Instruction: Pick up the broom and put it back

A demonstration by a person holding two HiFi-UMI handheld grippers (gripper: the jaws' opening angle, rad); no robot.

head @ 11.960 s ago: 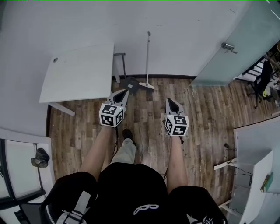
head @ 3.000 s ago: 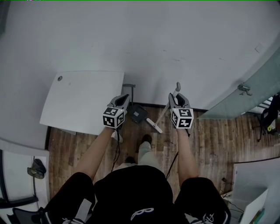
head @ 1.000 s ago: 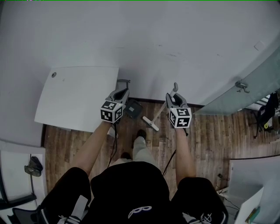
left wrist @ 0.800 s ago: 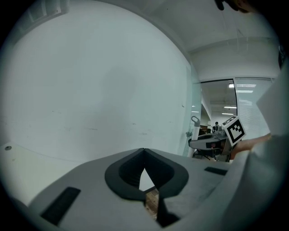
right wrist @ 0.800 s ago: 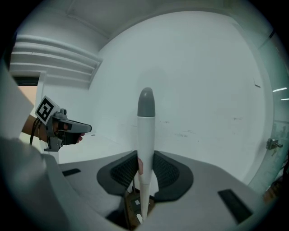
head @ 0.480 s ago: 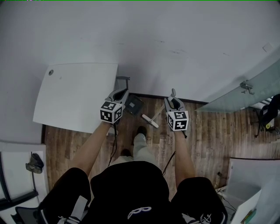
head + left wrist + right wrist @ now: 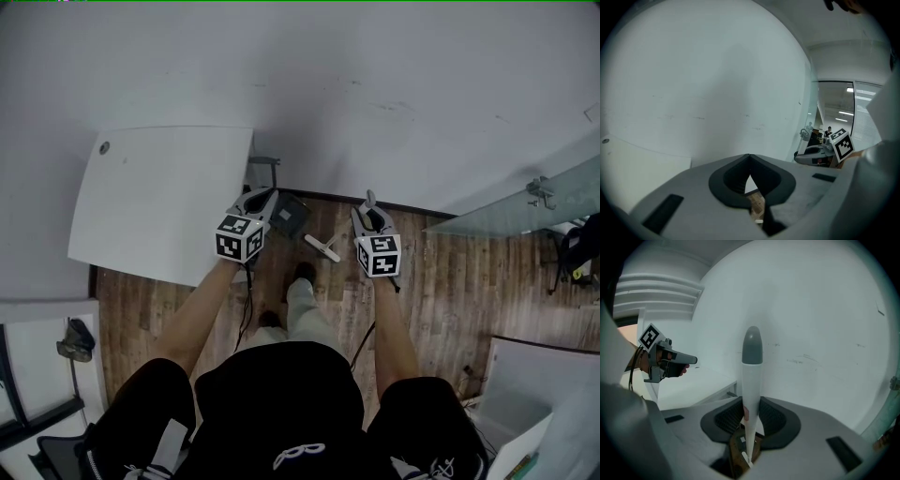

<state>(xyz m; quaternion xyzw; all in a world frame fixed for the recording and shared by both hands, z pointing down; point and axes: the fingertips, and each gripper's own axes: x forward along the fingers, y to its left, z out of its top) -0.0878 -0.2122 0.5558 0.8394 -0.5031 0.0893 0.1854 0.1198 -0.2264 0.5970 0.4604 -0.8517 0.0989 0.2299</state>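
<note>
In the right gripper view, the broom's white handle point(image 7: 751, 380) with its grey cap stands upright between the jaws of my right gripper point(image 7: 750, 405), which is shut on it. From the head view, the right gripper point(image 7: 367, 212) holds the handle near its top, and the broom head point(image 7: 324, 248) hangs low over the wooden floor close to the wall. My left gripper point(image 7: 260, 200) is held beside it to the left, above a dark dustpan point(image 7: 290, 215). Its jaws point(image 7: 749, 156) are shut with nothing between them.
A white table point(image 7: 159, 202) stands at the left against the white wall point(image 7: 375, 84), its metal leg point(image 7: 264, 165) near the dustpan. A frosted glass door point(image 7: 525, 211) with a handle is at the right. My legs and feet are on the wooden floor point(image 7: 450, 281) below the grippers.
Both grippers have sunk a little, the right one carrying the broom down with it. The broom head now sits closer to the wall's foot. The jaws have not changed.
</note>
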